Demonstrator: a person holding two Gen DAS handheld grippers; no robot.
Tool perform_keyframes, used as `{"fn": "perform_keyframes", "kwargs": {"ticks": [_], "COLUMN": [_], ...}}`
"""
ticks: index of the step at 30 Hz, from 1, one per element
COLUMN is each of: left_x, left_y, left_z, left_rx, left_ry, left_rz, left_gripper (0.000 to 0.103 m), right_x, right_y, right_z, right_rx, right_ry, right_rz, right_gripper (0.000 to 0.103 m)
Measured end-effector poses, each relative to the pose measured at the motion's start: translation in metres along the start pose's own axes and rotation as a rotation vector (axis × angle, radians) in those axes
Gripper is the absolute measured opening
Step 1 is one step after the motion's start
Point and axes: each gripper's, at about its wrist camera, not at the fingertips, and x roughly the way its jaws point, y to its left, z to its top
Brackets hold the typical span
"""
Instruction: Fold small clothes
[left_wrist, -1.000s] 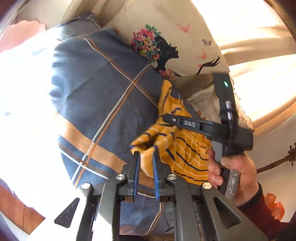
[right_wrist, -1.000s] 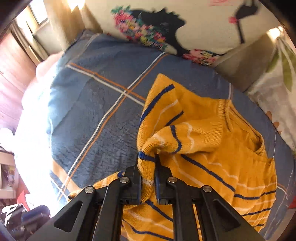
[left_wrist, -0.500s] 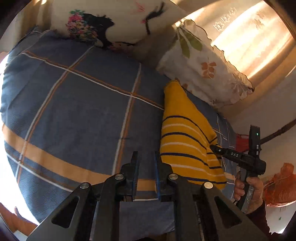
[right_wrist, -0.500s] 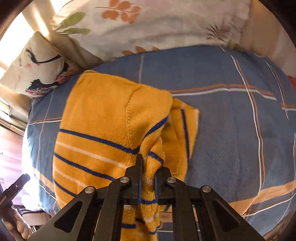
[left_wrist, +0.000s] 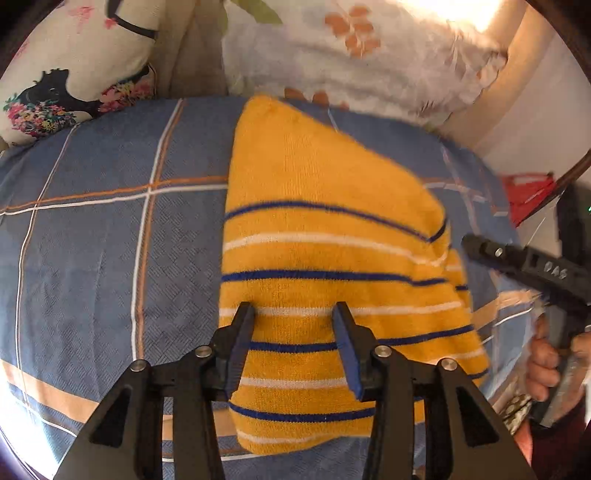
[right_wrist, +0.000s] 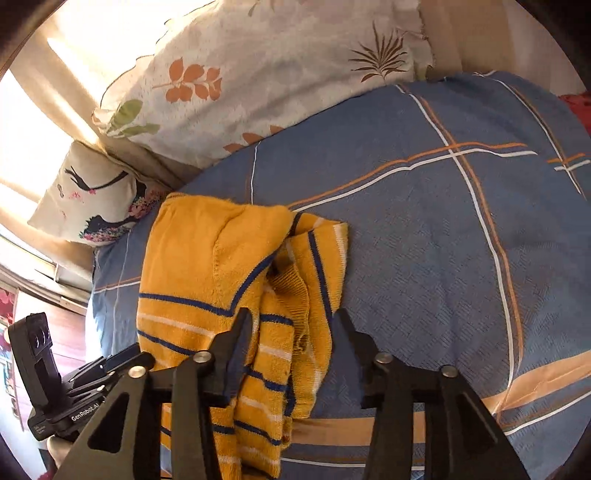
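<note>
The left gripper (left_wrist: 293, 317) has its fingers (left_wrist: 242, 332) spread apart and empty above the striped yellow sweater (left_wrist: 325, 266). The right gripper (right_wrist: 291, 328) is likewise released over the sweater's bunched edge. The sweater lies folded on the blue plaid bed cover (right_wrist: 424, 229), near two pillows (right_wrist: 258, 74).

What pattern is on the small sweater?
Yellow sweater with thin navy and white stripes; clearest in the left wrist view.
</note>
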Motion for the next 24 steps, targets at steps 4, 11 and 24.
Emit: {"fn": "perform_keyframes", "kwargs": {"ticks": [4,11,24], "left_x": [-0.018,0.029,0.035], "left_y": [0.043,0.08,0.048], "left_z": [0.004,0.024,0.033], "left_rx": [-0.107,-0.148,-0.143], "left_ry": [-0.073,0.022,0.056], "left_rz": [-0.048,-0.256,-0.325], "left_gripper": [0.052,0.065,0.052], "right_x": [0.012,0.06,0.057], "right_y": [-0.019,-0.028,0.026], "right_z": [0.002,0.009,0.018], "right_rx": [0.082,0.181,0.079], "right_ry": [0.021,0.093,0.08], "right_rz": [0.06,0.225,0.248], "right_gripper": [0.063,0.069,0.034]}}
